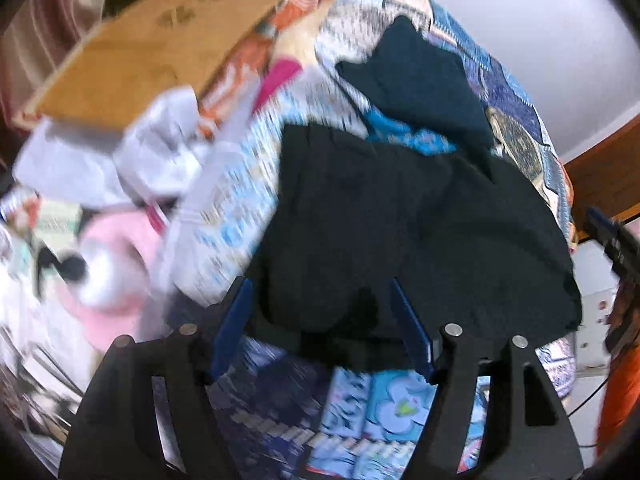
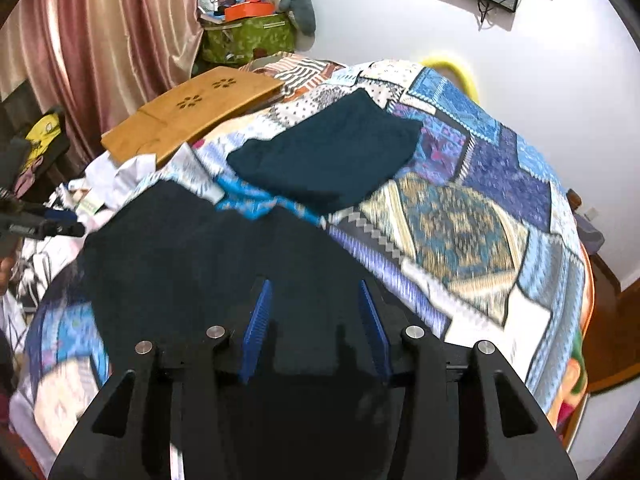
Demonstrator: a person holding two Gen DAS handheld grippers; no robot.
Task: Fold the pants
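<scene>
- Left wrist view: the left tongs [image 1: 322,312] stand wide, their blue pads [image 1: 232,324] apart with nothing pressed between them.
- The black pants [image 1: 420,224] lie folded on the patchwork bedspread [image 1: 248,208], just beyond the pads and spreading to the right.
- A second dark folded garment [image 1: 420,76] lies farther off on the bedspread, beyond the pants.
- To the far left is a wooden board [image 1: 148,56], with white crumpled cloth [image 1: 160,156] near it; this side is blurred.
- The right tongs [image 1: 616,244] show at the right edge.
- Right wrist view: the right tongs [image 2: 316,320] are partly spread, the pads [image 2: 256,332] clear of the cloth and gripping nothing.
- The pants [image 2: 208,248] lie under and beyond them, at the near left of the bed.
- The dark folded garment [image 2: 332,156] rests farther away near the middle of the bedspread [image 2: 460,216].
- The wooden board [image 2: 192,112] sits at the far left, a pink curtain [image 2: 100,40] behind it.
- The left tongs [image 2: 48,224] enter from the left edge.
</scene>
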